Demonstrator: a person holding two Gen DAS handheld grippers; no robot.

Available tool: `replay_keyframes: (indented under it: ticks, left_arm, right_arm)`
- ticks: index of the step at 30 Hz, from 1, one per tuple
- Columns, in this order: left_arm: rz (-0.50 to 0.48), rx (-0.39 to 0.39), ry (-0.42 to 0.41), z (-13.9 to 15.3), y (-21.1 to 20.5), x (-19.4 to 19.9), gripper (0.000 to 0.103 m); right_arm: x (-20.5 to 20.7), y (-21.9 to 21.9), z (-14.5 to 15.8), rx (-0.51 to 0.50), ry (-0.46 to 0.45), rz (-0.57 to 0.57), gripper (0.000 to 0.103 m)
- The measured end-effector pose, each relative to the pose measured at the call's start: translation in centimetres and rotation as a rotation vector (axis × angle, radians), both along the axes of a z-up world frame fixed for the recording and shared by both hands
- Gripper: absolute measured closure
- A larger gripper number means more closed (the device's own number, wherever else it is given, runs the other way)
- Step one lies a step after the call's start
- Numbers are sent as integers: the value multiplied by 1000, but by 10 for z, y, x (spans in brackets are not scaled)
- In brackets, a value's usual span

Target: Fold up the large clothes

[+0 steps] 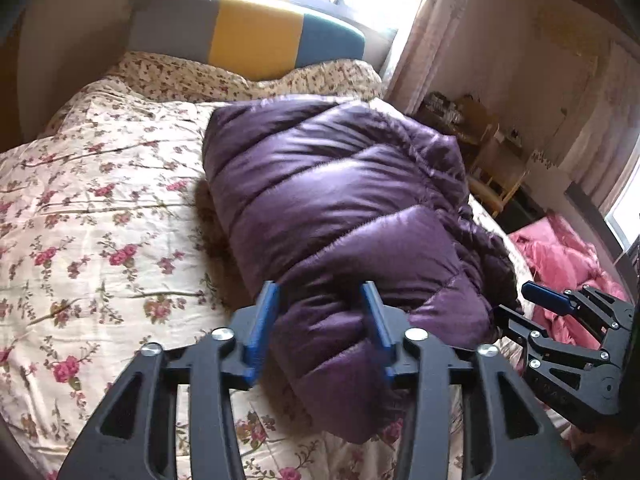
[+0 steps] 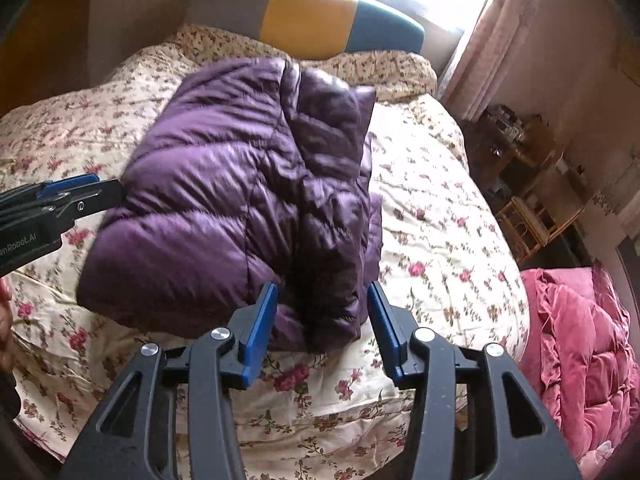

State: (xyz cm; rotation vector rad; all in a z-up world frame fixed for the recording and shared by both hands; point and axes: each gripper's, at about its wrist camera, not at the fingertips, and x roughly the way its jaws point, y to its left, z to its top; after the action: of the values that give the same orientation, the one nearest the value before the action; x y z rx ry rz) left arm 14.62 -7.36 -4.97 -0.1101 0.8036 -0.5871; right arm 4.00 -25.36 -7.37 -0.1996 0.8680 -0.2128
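Both sets of jaws stand spread with nothing pinched. Between the left gripper's (image 1: 320, 320) jaws shows the near end of the folded purple down jacket (image 1: 340, 208), its blue pads clear of the fabric on either side; the right gripper (image 2: 322, 320) hangs over the jacket's near right corner, likewise not pressing it. The jacket lies as a thick bundle on the floral quilt (image 2: 432, 216) of the bed, ahead of both pairs of jaws. To the left of the right jaws the other gripper's black body bears white lettering, readable only in part as "nRobot.AI". Open quilt spreads left of the left jaws and right of the right jaws. Off the bed's right edge lies a pink quilted blanket (image 2: 588, 344), and farther a wooden chair (image 2: 532, 220). Beyond the jacket sit floral pillows, then a grey, yellow and teal headboard (image 1: 256, 36) under a bright window.
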Motion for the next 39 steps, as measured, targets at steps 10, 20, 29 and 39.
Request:
replay_keyframes:
  ticks: [10,20,29,39]
  left_arm:
    - [129,-26,-8,16,35,33,58]
    - [188,10,-3,18,32,90,58]
    - [174,21,6,16,13,122,58]
    - [87,43,26,1,-35,132,58]
  right_arm:
    - [38,8,33,-36,-103,-13,56]
    - [125,9,37,-127,-151,-99,57]
    - [168,-23,-12,-125,-37,-167,71]
    - [161,-58,-55,-39,49,-208,74]
